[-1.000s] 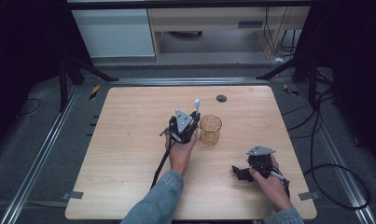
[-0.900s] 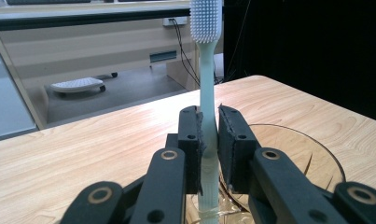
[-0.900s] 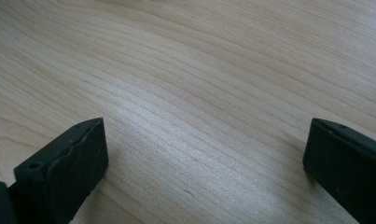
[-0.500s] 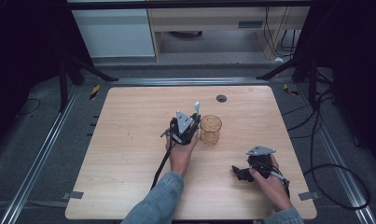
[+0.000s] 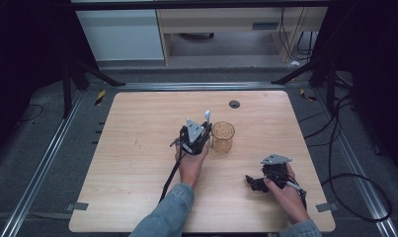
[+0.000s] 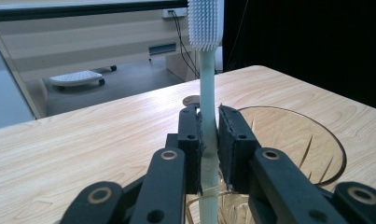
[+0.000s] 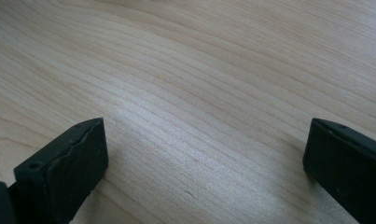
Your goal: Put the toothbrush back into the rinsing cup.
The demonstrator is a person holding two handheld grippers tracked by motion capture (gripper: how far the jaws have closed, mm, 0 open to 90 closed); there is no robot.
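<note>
Pale mint plastic: toothbrush point(image 6: 208, 121) clamped on its handle by the left gripper point(image 5: 195, 134), jaws clenched flat against both sides of the shaft. Seen from the left gripper view, the handle runs straight up between the pads, bristle head point(image 6: 205, 24) at the top, white bristles facing the camera. Long axis close to upright; head up, butt end pointing down toward the mouth of the amber glass point(image 5: 222, 138) just beside and below the gripper. In the high view the glass stands upright near mid-table point(image 5: 137, 148), to the right of the left hand point(image 5: 191, 165).

Handling, by judgement: brush is light, thin, stiff with a little flex, smooth enough to pivot in the pads; a hold at mid-handle looks right. Glass is cut, rigid, breakable, could tip if the butt catches its rim.

Right gripper point(image 5: 265, 178) rests low on the table toward the near right corner, jaws spread wide, nothing between them but bare wood.
</note>
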